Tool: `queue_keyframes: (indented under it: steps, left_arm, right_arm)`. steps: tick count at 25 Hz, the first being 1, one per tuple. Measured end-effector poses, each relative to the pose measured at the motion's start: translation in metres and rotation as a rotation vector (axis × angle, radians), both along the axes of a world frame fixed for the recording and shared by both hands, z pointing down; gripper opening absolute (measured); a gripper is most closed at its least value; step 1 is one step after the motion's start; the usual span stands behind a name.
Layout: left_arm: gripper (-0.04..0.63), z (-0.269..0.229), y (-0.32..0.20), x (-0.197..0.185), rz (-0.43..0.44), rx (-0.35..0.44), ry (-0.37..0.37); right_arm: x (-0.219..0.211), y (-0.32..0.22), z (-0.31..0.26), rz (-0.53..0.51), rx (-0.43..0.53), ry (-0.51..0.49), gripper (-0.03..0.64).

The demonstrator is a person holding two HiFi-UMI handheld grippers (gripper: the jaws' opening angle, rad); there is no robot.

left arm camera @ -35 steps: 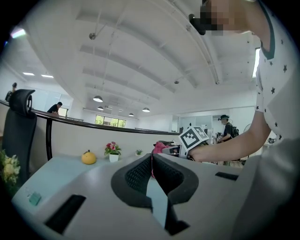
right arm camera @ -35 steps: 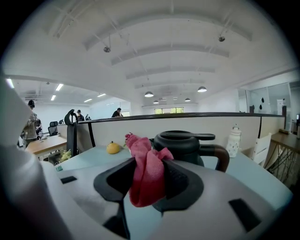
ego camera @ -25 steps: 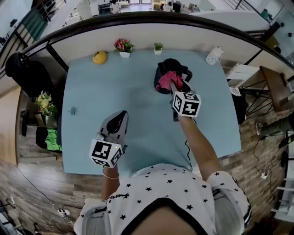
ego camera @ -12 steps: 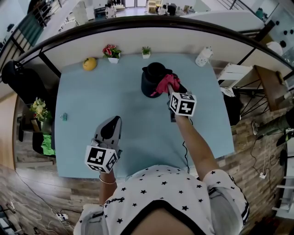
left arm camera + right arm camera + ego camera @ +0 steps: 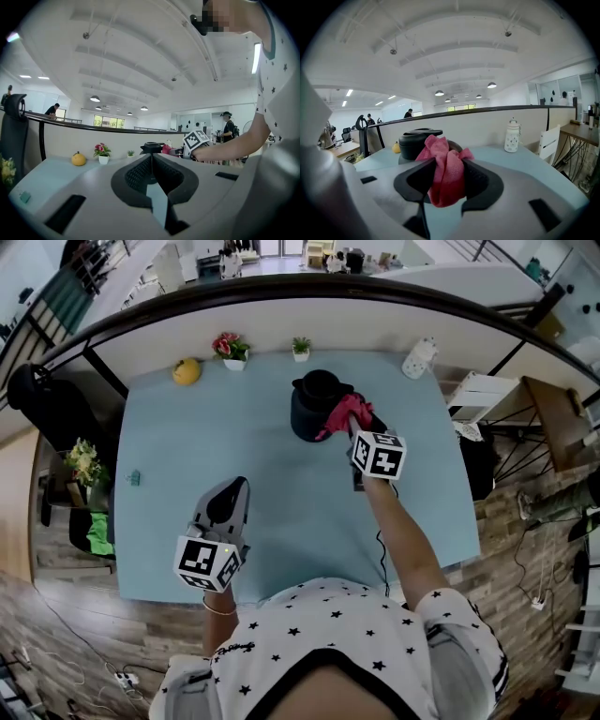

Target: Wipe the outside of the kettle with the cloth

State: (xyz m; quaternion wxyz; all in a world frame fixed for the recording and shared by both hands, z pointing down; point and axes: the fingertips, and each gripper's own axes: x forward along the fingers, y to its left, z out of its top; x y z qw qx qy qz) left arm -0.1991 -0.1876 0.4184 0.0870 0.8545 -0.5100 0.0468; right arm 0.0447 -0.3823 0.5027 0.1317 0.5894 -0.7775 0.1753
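While the left gripper (image 5: 231, 495) hangs at the lower left of the head view, jaws together on nothing (its own view shows them meeting with only table beyond), it does no work in the wipe. Up in the upper middle of the frame stands the kettle (image 5: 312, 407), black and upright on the blue table (image 5: 187, 456), near the far edge and well apart from that gripper. Against its right flank sits the cloth (image 5: 343, 412), pink and bunched, seemingly touching the wall. It is clamped in the right gripper (image 5: 354, 426), which reaches in from the right. That gripper's view shows the wad filling the gap between the jaws and spilling past their tips, with the kettle's lid and shoulder just behind.

To wipe well, I judge, the wad should be pressed onto the wall and drawn round it in slow arcs, from lid rim down to base, so that cloth and not jaw plastic meets the kettle. A light kettle may slide or turn under a sideways push, so bracing its left side with the free gripper would help. The far side is hidden here and will need the wrist swung round.
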Motion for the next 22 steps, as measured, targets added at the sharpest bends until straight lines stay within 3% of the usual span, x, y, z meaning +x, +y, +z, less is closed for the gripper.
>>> queue_keyframes:
  steps: [5,11,16,22]
  left_arm:
    - [0.031,0.001,-0.001,-0.005,0.002,0.003,-0.006]
    - [0.031,0.002,-0.002,-0.008,0.011,-0.003,-0.010]
    - [0.031,0.004,0.001,-0.019,-0.003,-0.012,-0.005]
    - [0.031,0.011,0.003,-0.038,-0.045,-0.028,-0.002]
  right_arm:
    - [-0.024,0.029,-0.017,-0.077,0.042,-0.029,0.170]
    - [-0.102,0.052,-0.027,-0.262,0.081,-0.022,0.169]
    - [-0.161,0.041,-0.011,-0.355,0.060,0.046,0.169]
    - [-0.188,0.012,0.008,-0.347,0.062,0.163,0.169]
